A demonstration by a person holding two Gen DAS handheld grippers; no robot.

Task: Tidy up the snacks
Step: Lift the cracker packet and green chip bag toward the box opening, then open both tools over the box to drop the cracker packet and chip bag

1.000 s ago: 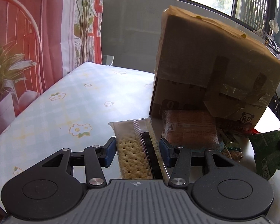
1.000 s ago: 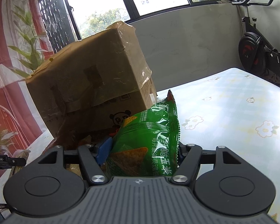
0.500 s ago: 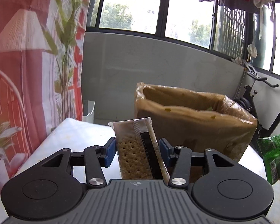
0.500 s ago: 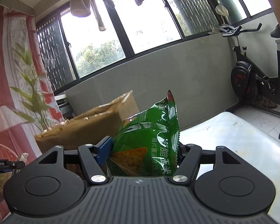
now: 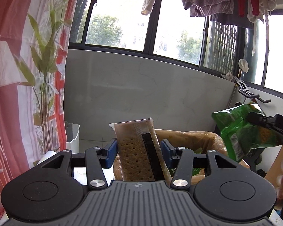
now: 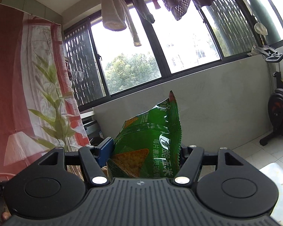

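A: Status check. What do we hold at this stage?

B: We hold two items. Our left gripper is clamped on a clear-wrapped rectangular packet of pale perforated crackers, its blue pads pressed to both long edges. Our right gripper is clamped on a glossy green crinkled bag of corn chips, which stands upright between the jaws.

A: Where do the items sit relative to the destination?

B: In the left wrist view, the cracker packet is in the air in front of the open brown cardboard box, whose rim shows just beyond it. The green bag is raised at the right of that view, above and beside the box.

A: Progress assessment?

B: We judge pickup complete for both items and placement outstanding. Something green shows inside the box, so it may already hold part of the load; we cannot confirm the contents. Remaining: bring each item over the opening, lower, release. Whether more snacks wait on the table we cannot tell.
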